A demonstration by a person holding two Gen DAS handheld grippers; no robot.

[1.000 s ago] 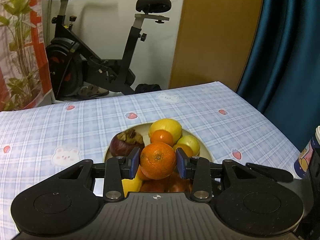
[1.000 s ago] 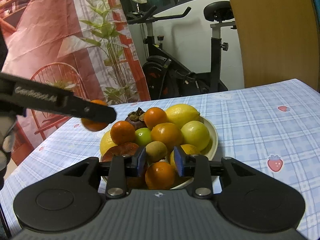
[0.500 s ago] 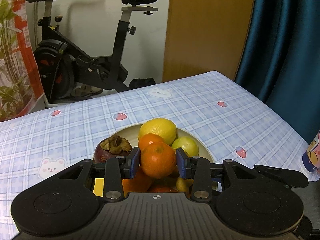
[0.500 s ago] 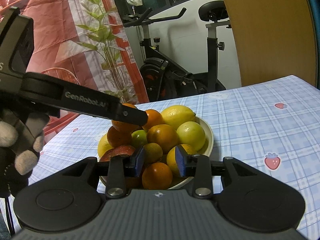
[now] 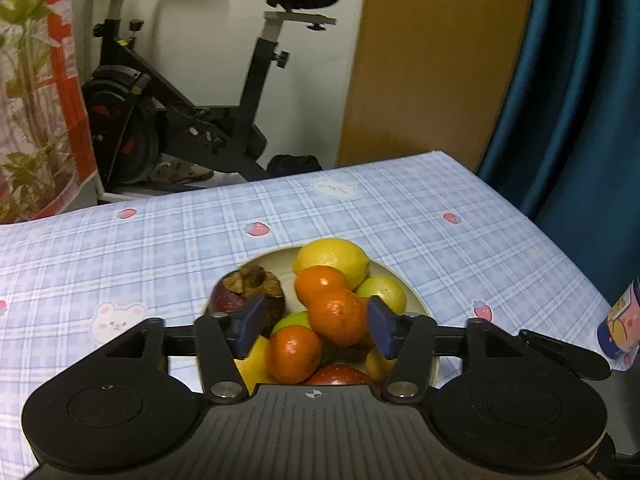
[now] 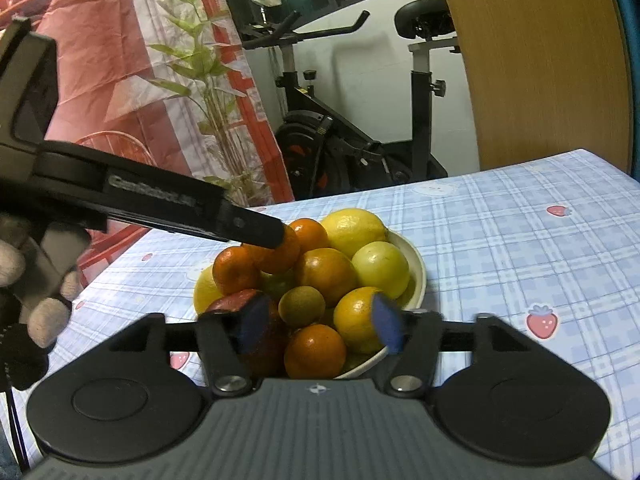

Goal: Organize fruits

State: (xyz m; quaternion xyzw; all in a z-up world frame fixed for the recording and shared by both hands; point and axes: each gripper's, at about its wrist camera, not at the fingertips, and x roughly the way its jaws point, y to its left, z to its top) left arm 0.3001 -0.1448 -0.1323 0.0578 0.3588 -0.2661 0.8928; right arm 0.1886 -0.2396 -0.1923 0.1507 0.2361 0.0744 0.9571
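Seen from the left wrist, one cream bowl [image 5: 404,280] on the checked desk [image 5: 160,240] is heaped with fruit: three oranges, one lemon [image 5: 330,258], one mangosteen [image 5: 248,292]. The left gripper [image 5: 314,326] has just been opening; its fingers are parted around the top orange [image 5: 338,316], pads clear.

Seen from the right wrist, five oranges are counted, and one kiwi [image 6: 301,306] lies between the right gripper [image 6: 316,328] fingers, likewise just spread, untouched.

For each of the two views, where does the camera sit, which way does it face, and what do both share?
Left wrist: on the left gripper, facing down over the fruit plate; its open jaws show.
Right wrist: on the right gripper, lower, facing the plate; own open jaws, left gripper and gloved hand show.
Shared: plate, lemon, exercise bike.
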